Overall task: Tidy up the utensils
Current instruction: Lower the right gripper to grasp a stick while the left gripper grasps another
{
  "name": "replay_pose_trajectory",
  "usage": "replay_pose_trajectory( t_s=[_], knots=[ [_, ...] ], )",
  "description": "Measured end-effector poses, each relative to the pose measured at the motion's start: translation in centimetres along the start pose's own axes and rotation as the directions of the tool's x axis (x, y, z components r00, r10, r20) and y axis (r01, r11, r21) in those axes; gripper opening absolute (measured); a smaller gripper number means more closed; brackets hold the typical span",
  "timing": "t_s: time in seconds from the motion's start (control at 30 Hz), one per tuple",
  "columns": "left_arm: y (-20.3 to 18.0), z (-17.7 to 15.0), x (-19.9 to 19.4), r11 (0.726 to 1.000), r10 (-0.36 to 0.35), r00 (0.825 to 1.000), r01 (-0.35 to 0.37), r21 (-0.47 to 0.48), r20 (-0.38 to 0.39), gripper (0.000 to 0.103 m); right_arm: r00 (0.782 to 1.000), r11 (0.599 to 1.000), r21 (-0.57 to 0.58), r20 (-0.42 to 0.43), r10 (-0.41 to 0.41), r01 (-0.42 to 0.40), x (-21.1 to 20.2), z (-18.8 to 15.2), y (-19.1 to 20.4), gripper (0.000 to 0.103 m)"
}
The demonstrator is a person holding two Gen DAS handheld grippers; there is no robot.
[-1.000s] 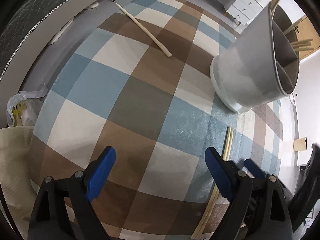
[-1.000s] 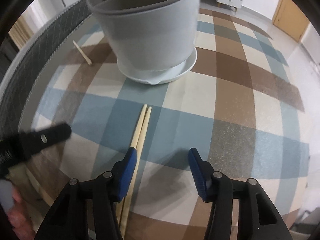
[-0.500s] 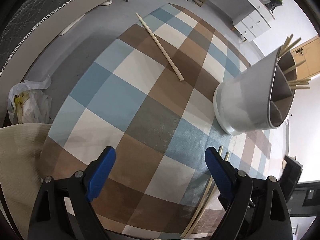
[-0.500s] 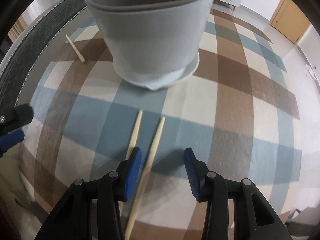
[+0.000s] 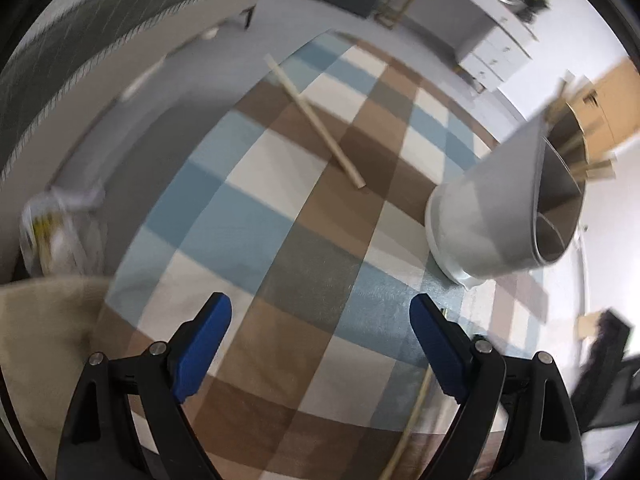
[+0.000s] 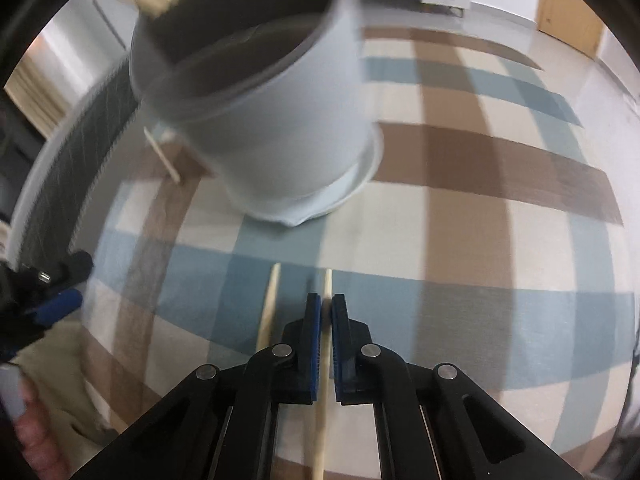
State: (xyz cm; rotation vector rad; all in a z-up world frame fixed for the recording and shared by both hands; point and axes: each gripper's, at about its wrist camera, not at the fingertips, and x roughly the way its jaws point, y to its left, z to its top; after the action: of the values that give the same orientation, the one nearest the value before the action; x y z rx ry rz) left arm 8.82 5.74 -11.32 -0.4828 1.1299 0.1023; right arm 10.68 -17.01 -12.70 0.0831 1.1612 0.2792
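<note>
Now my right gripper point(image 6: 326, 312) is clamped on one chopstick point(image 6: 323, 400), just in front of the holder point(image 6: 264, 120); a second chopstick point(image 6: 269, 308) lies just left of it on the cloth point(image 6: 480, 240). My left gripper point(image 5: 320, 344) gapes wide and empty, beside the holder point(image 5: 492, 208), above a third stick point(image 5: 320, 128).

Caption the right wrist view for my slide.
Right claw shut on one pale wooden chopstick, its twin lying beside, before the grey plastic holder.
</note>
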Motion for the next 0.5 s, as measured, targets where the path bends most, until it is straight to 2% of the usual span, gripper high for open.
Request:
replay_pose_trajectory(
  t_s=[0.1, 0.27, 0.4, 0.5],
  knots=[
    [-1.1, -0.8, 0.0, 0.996, 0.004, 1.0, -0.006, 0.086, 0.025, 0.088, 0.995, 0.994, 0.085, 0.071, 0.064, -0.07, -2.3, -0.6, -2.3, 0.004],
    [-2.7, -2.2, 0.3, 0.985, -0.032, 0.999, 0.036, 0.168, -0.025, 0.088, 0.969, 0.953, 0.224, 0.181, 0.167, -0.206, -4.6, -1.0, -6.1, 0.004],
    [-5.3, -3.3, 0.7, 0.96, 0.031, 0.999, -0.019, 0.279, -0.039, 0.088, 0.949, 0.905, 0.314, 0.223, 0.225, -0.288, -5.0, -1.1, -8.1, 0.004],
    [-6.9, -4.0, 1.4, 0.937, 0.06, 0.997, -0.038, 0.347, -0.053, 0.088, 0.942, 0.899, 0.317, 0.246, 0.229, -0.302, -5.9, -1.0, -8.3, 0.004]
  ],
)
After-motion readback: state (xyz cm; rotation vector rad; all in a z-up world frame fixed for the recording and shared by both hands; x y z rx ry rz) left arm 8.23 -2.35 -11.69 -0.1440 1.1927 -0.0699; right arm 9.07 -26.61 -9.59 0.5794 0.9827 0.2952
